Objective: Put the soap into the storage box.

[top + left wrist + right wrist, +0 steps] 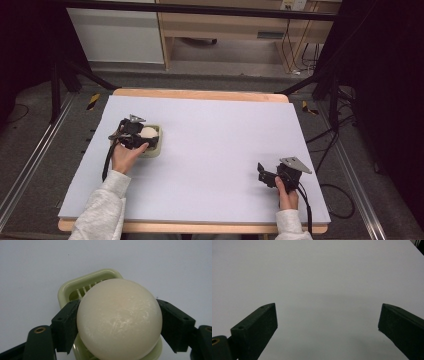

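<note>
A cream-white ball sits clamped between the two black jaws of my left gripper, just above a pale green slotted dish. From above, the left gripper is at the table's left side over that dish, with the ball showing white inside it. I cannot tell whether the ball touches the dish. My right gripper is near the front right of the table, open, with nothing between its jaws. In the right gripper view the gripper faces bare board.
A pale lilac board covers the wooden table. Black stand legs and cables lie on the floor to both sides. A wooden bench stands beyond the table's far edge.
</note>
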`<state>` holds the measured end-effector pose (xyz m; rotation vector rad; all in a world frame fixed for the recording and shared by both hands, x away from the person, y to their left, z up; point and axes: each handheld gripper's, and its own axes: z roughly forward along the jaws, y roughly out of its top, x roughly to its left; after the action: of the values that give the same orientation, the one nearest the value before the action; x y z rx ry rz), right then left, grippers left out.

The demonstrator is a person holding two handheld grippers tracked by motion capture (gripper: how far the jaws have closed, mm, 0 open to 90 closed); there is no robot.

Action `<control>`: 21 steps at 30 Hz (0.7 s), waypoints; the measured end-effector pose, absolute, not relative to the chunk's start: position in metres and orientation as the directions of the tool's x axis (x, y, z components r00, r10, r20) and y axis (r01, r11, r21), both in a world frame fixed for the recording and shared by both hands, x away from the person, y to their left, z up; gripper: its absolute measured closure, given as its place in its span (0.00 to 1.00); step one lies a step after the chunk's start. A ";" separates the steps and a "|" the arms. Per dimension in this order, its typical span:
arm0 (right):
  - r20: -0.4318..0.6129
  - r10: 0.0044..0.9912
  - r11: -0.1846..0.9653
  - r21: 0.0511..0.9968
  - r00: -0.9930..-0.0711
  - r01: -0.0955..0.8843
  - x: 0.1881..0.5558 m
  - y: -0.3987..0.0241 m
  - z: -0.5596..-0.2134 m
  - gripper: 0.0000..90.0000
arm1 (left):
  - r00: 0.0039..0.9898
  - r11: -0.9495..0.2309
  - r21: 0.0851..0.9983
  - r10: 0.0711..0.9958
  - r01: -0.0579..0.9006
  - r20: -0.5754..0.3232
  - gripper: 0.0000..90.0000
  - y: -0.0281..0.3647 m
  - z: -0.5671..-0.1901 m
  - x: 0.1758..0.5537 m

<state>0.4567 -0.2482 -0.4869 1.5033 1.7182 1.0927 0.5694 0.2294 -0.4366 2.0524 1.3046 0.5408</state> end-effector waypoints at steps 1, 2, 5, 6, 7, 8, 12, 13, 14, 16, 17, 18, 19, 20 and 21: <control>0.078 0.981 0.019 0.873 -0.178 0.487 0.457 -0.248 -0.487 0.03 | 0.423 -0.304 0.702 0.906 0.644 0.004 0.27 0.229 -0.437 0.570; 0.078 0.981 0.020 0.873 -0.179 0.487 0.457 -0.248 -0.487 0.03 | 0.424 -0.303 0.704 0.906 0.643 0.003 0.27 0.229 -0.438 0.570; 0.078 0.981 0.020 0.873 -0.179 0.487 0.457 -0.248 -0.487 0.03 | 0.425 -0.306 0.699 0.905 0.646 0.003 0.27 0.229 -0.439 0.571; 0.078 0.981 0.019 0.873 -0.179 0.487 0.457 -0.248 -0.487 0.03 | 0.426 -0.308 0.698 0.905 0.647 0.004 0.27 0.229 -0.439 0.571; 0.078 0.981 0.019 0.873 -0.179 0.487 0.457 -0.248 -0.487 0.03 | 0.426 -0.308 0.698 0.905 0.647 0.004 0.27 0.229 -0.440 0.571; 0.078 0.981 0.019 0.873 -0.178 0.487 0.457 -0.248 -0.487 0.03 | 0.425 -0.307 0.698 0.905 0.647 0.004 0.27 0.230 -0.440 0.571; 0.077 0.981 0.020 0.873 -0.179 0.486 0.457 -0.248 -0.487 0.03 | 0.418 -0.305 0.693 0.908 0.653 0.006 0.27 0.232 -0.441 0.572; 0.077 0.981 0.020 0.873 -0.179 0.487 0.457 -0.248 -0.487 0.03 | 0.416 -0.305 0.690 0.909 0.656 0.006 0.27 0.232 -0.441 0.572; 0.077 0.981 0.020 0.873 -0.179 0.487 0.457 -0.248 -0.487 0.03 | 0.416 -0.306 0.689 0.909 0.657 0.007 0.27 0.233 -0.442 0.572; 0.077 0.981 0.020 0.873 -0.179 0.487 0.457 -0.248 -0.487 0.03 | 0.413 -0.305 0.685 0.911 0.662 0.007 0.27 0.233 -0.443 0.573; 0.077 0.981 0.020 0.873 -0.179 0.487 0.457 -0.248 -0.487 0.03 | 0.413 -0.306 0.684 0.910 0.662 0.007 0.27 0.233 -0.443 0.573; 0.077 0.981 0.021 0.873 -0.179 0.487 0.457 -0.248 -0.487 0.03 | 0.414 -0.306 0.684 0.910 0.662 0.007 0.27 0.233 -0.443 0.573; 0.077 0.981 0.021 0.873 -0.179 0.487 0.457 -0.248 -0.487 0.03 | 0.416 -0.308 0.683 0.910 0.662 0.008 0.27 0.232 -0.443 0.573; 0.078 0.981 0.019 0.873 -0.179 0.487 0.457 -0.248 -0.487 0.03 | 0.417 -0.310 0.682 0.909 0.662 0.009 0.27 0.232 -0.444 0.573; 0.078 0.981 0.019 0.873 -0.179 0.487 0.457 -0.248 -0.487 0.03 | 0.417 -0.312 0.681 0.909 0.662 0.010 0.27 0.232 -0.444 0.573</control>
<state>0.4566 -0.2480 -0.4868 1.5032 1.7205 1.0938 0.5729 0.2319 -0.4437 2.0762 1.3254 0.5331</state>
